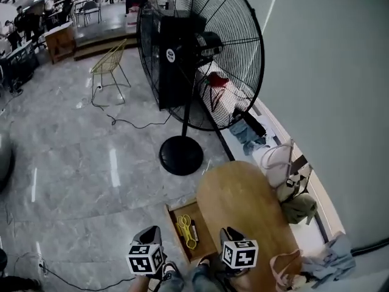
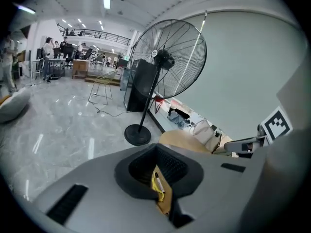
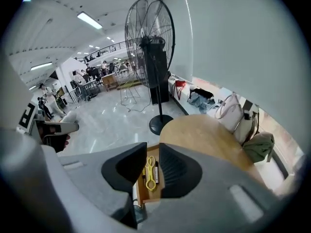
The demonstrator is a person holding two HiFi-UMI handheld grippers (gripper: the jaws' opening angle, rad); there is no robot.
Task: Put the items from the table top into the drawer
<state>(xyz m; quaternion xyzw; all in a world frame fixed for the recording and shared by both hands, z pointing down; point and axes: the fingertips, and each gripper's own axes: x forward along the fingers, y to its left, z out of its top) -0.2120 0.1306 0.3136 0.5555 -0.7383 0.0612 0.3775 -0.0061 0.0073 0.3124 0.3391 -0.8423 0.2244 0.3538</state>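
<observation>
The oval wooden table (image 1: 243, 205) has a bare top. Its drawer (image 1: 172, 224) stands pulled out on the left side. Yellow scissors (image 1: 185, 229) and a dark marker (image 1: 194, 230) lie inside it. Both grippers hang high above the drawer, near the bottom edge of the head view. My left gripper (image 1: 150, 233) shows its tips meeting (image 2: 156, 148) with nothing held, and the scissors (image 2: 155, 188) show through the hollow between its pads. My right gripper (image 3: 153, 147) stands open by a narrow gap, empty, with the scissors (image 3: 150, 174) and marker (image 3: 156, 173) seen below it.
A large black pedestal fan (image 1: 200, 53) stands beyond the table, its round base (image 1: 180, 155) on the marble floor. White bags (image 1: 282, 166) and a green cloth (image 1: 299, 208) lie along the wall ledge at right. A yellow wire chair (image 1: 109, 62) stands farther off.
</observation>
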